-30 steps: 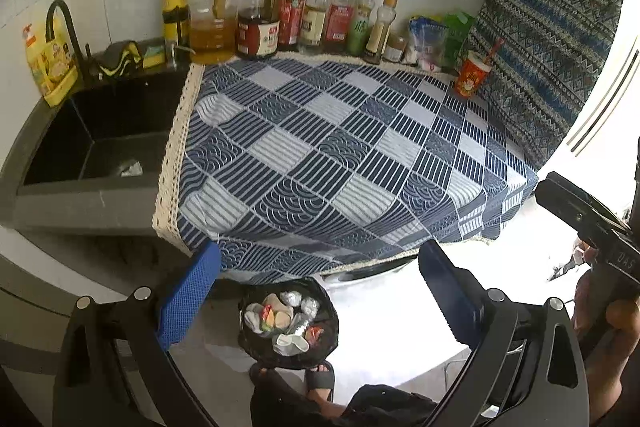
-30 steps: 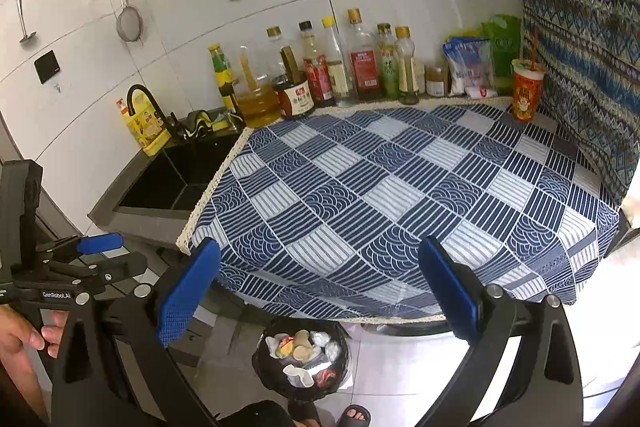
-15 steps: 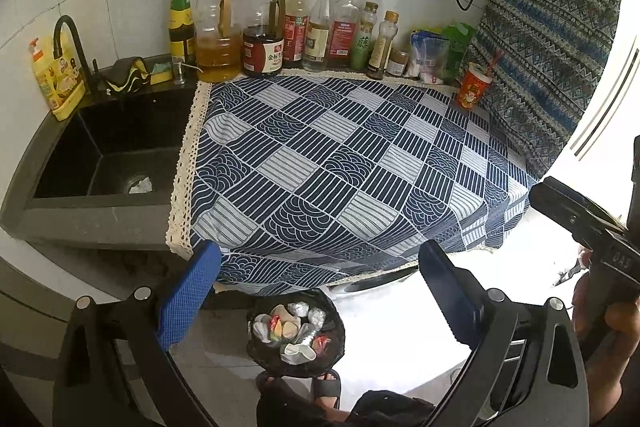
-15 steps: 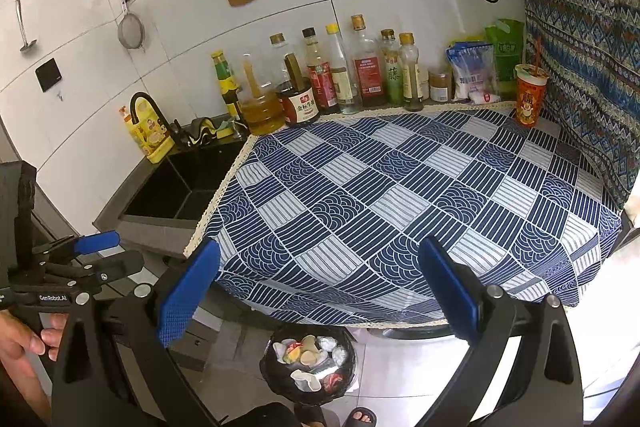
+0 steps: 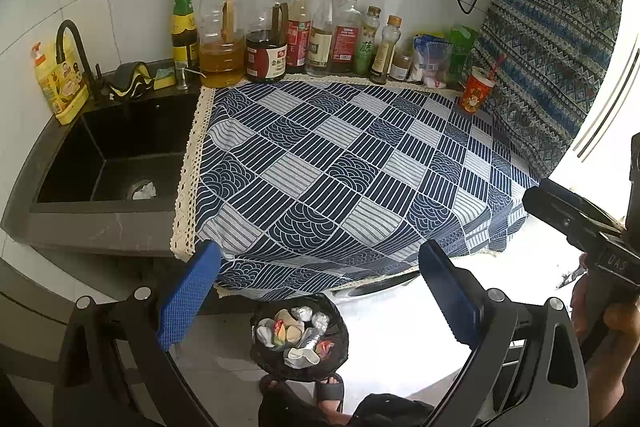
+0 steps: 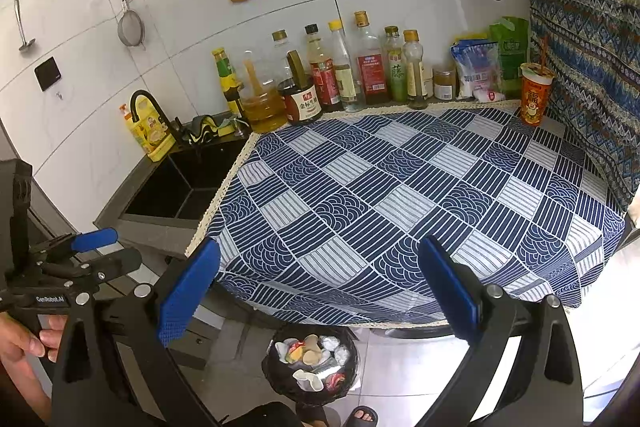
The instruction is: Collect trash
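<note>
Trash bin (image 5: 299, 341) on floor below tablecloth (image 5: 340, 167) edge, mouth up, contents jumbled; left gripper (image 5: 318, 297), right gripper (image 6: 318, 297) both spread wide, empty

A cloth (image 5: 340, 171) of navy and pale grey checks, striped and wave-patterned with a cream lace border, covers the worktop. At its back right corner stands a red-orange cup (image 6: 535, 94). The sink (image 5: 116, 155) is black. Both hand-held grippers carry blue pads (image 6: 188, 291). A black bin (image 6: 312, 363) holds white, silver and red scraps.
</note>
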